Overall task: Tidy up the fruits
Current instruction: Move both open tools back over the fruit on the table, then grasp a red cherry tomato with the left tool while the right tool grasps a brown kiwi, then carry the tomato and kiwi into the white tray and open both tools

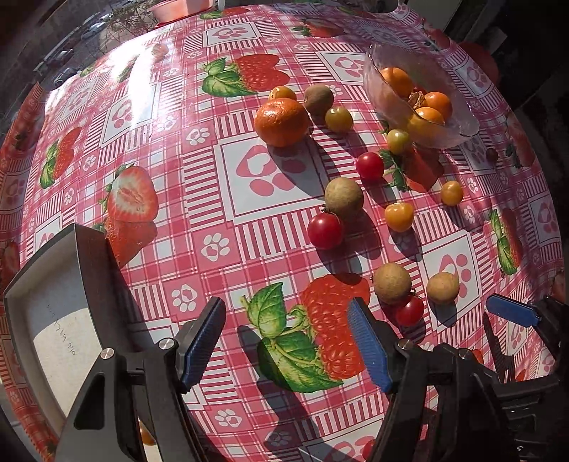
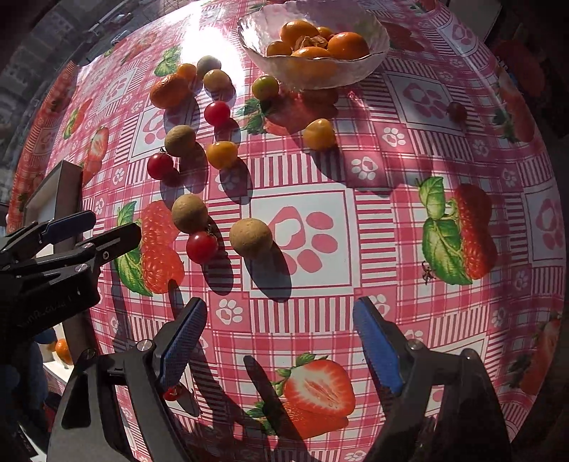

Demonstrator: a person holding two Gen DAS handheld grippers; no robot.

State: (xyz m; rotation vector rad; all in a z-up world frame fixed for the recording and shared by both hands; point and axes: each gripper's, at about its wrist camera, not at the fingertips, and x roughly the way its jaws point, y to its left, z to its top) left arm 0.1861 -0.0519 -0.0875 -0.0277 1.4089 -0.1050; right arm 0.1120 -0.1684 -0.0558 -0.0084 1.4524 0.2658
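Note:
Loose fruits lie on the strawberry-print tablecloth: a mandarin (image 1: 281,122) (image 2: 169,91), red cherry tomatoes (image 1: 324,230) (image 2: 201,247), brown longans (image 1: 344,199) (image 2: 250,238) and yellow-orange berries (image 1: 399,216) (image 2: 319,133). A glass bowl (image 1: 458,128) (image 2: 373,58) at the far side holds several orange fruits. My left gripper (image 1: 288,341) is open and empty, hovering above the cloth short of the fruits; it also shows at the left of the right wrist view (image 2: 110,227). My right gripper (image 2: 281,341) is open and empty, just short of a longan; one of its fingers (image 1: 512,314) shows at the right of the left wrist view.
A grey square tray (image 1: 32,295) (image 2: 67,184) stands at the left near the table edge. A small dark fruit (image 2: 457,111) (image 1: 492,155) lies apart, right of the bowl. A pink container (image 1: 170,9) sits at the far edge.

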